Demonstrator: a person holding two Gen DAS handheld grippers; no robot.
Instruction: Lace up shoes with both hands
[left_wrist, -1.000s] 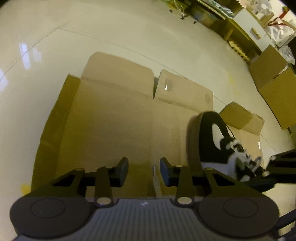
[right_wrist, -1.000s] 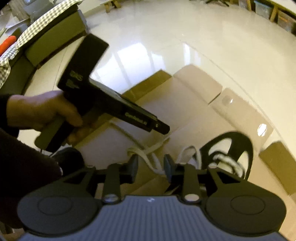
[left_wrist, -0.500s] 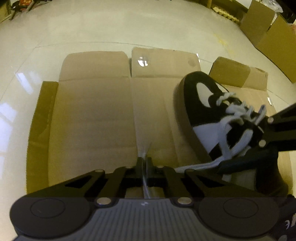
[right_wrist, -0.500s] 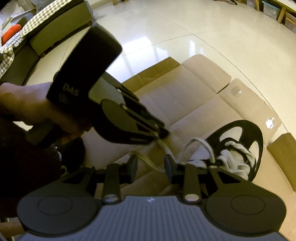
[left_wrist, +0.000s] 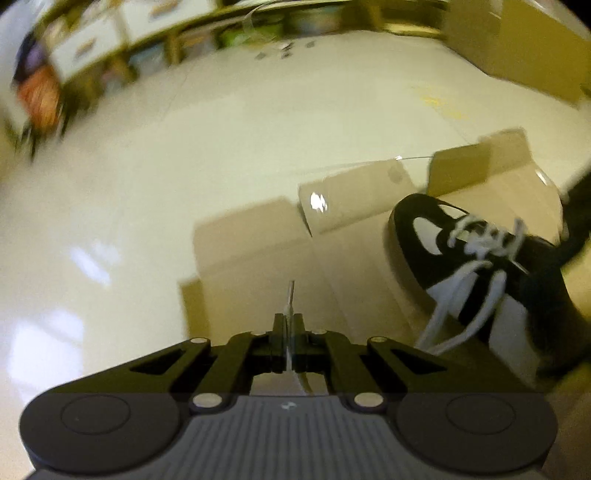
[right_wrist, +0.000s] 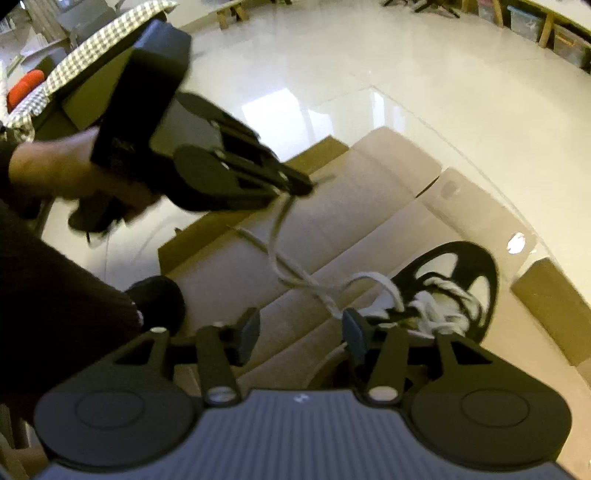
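Note:
A black and white shoe (left_wrist: 480, 266) with white laces lies on flattened cardboard (left_wrist: 258, 258); it also shows in the right wrist view (right_wrist: 458, 280). My left gripper (left_wrist: 288, 325) is shut on a white lace end (left_wrist: 290, 299), whose tip sticks out past the fingers. In the right wrist view the left gripper (right_wrist: 299, 184) is raised left of the shoe, and the lace (right_wrist: 280, 236) runs from it down to the shoe. My right gripper (right_wrist: 299, 328) is open and empty, just in front of the shoe's lacing.
The cardboard (right_wrist: 369, 192) lies on a glossy pale floor (right_wrist: 406, 74). Shelves (left_wrist: 110, 55) and cardboard boxes (left_wrist: 517, 44) stand at the far edge. A checked cushion (right_wrist: 103, 48) sits at the left. The person's dark sleeve (right_wrist: 55, 295) fills the lower left.
My left gripper closed on the lace end, then lifted and pulled it away to the left of the shoe. My right gripper opened wider and stayed by the shoe.

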